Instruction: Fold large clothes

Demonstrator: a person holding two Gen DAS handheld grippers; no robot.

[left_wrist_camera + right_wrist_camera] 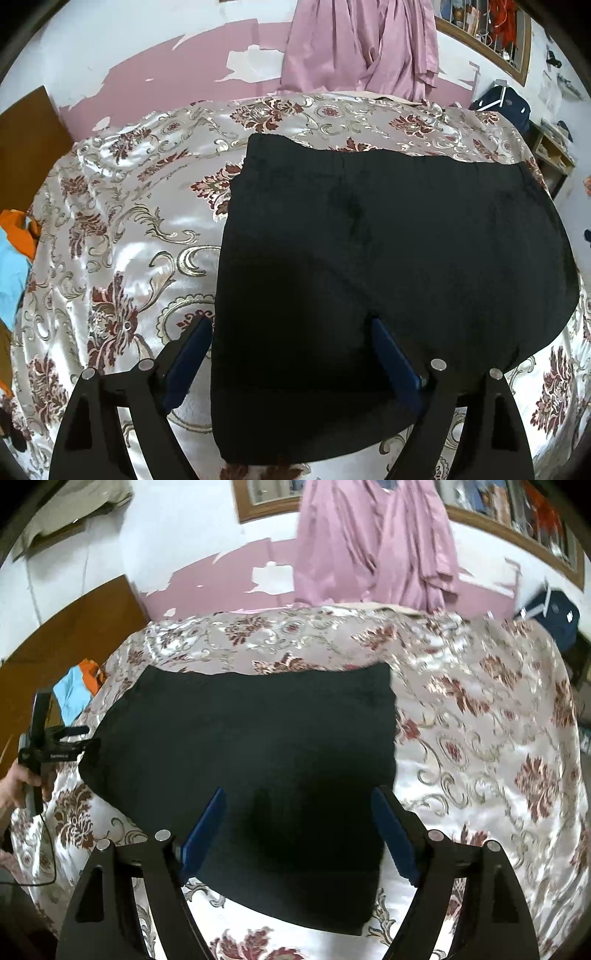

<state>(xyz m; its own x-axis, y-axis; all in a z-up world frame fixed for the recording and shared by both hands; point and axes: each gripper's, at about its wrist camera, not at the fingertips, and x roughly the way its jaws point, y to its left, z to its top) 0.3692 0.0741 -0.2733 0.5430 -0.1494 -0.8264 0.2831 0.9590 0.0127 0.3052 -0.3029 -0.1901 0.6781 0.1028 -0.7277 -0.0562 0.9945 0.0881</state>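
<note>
- Seemingly mid-fold: the black garment (388, 240) lies flat on the bed (129, 221), already a compact, roughly rectangular shape, so at least one fold looks done
- The left gripper (291, 350) hangs over the garment's near left edge with its blue pads spread wide, pinching nothing
- The right gripper (299, 827) hangs over the near right part, also spread wide and empty
- Next, I judge, each gripper must drop to a near corner, pinch the cloth, and carry it over toward the far edge, keeping the edges level
- Small white lettering shows on the left gripper's body in the right wrist view, too small to read; no other label is legible
</note>
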